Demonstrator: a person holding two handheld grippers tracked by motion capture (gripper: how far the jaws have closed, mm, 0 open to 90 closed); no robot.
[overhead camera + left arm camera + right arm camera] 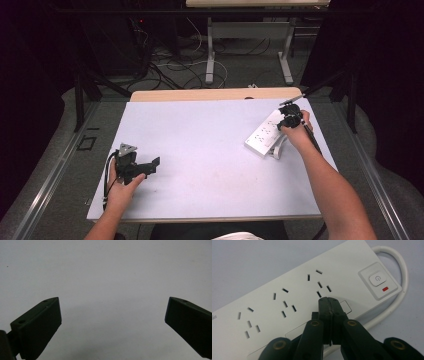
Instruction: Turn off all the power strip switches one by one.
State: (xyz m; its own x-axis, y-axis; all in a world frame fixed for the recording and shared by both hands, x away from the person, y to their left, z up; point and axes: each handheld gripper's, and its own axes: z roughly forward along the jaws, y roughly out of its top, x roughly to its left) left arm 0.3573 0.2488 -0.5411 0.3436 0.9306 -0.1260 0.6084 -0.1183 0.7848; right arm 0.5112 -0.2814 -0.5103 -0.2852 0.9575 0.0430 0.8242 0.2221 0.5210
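A person stands at a pale lilac-grey table (200, 150) holding a black two-jaw tool in each hand. A long white plastic power strip (265, 134) lies at an angle near the table's far right edge, its white cable (398, 293) looping beside the end with the switch. The right tool (330, 300) hangs over the strip with its jaws pressed fully together, tips just above or perhaps touching the casing near the socket nearest the white power button (377, 280); I cannot tell which. The left tool (150, 167) rests low over bare table at the near left, well apart from the strip, jaws spread wide and holding nothing.
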